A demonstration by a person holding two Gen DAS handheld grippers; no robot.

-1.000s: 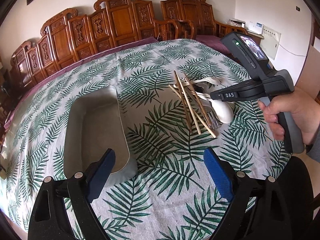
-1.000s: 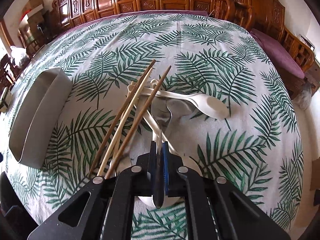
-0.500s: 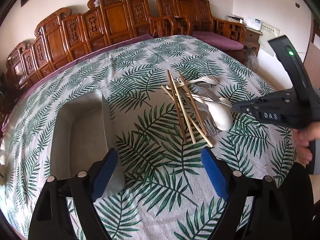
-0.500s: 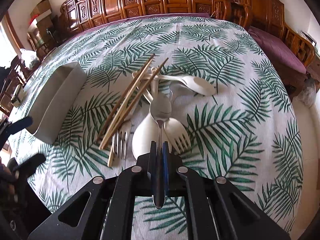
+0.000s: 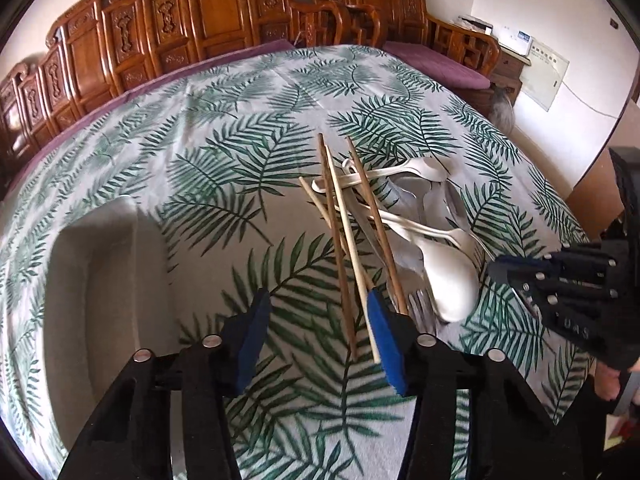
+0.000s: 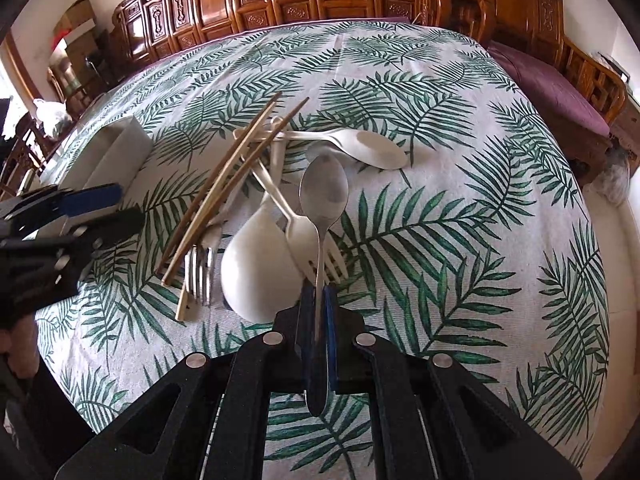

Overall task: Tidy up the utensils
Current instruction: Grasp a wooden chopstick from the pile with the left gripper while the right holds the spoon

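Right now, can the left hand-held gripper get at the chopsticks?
Probably yes. The left hand-held gripper, its jaws just closing but still apart, already has the near ends of the chopsticks between its fingers, with nothing lying on top of them there.

Bench cloth [image 5: 248, 152]: off-white ground printed with dark green palm-frond pattern. Tray [image 5: 96, 280]: plain pale grey-white. Chopsticks [image 5: 340, 240]: mixed, some dark brown, some light tan. Large spoon [image 6: 260, 272]: matt white. Metal spoon [image 6: 324, 192]: silver-grey. Metal fork [image 6: 199, 272]: silver. Left tool [image 5: 316, 336]: black frame, blue pads. Right tool [image 6: 316, 312]: black frame, blue pads. Chairs [image 5: 224, 20]: reddish-brown carved wood. Seat cushion [image 6: 560, 92]: purple.
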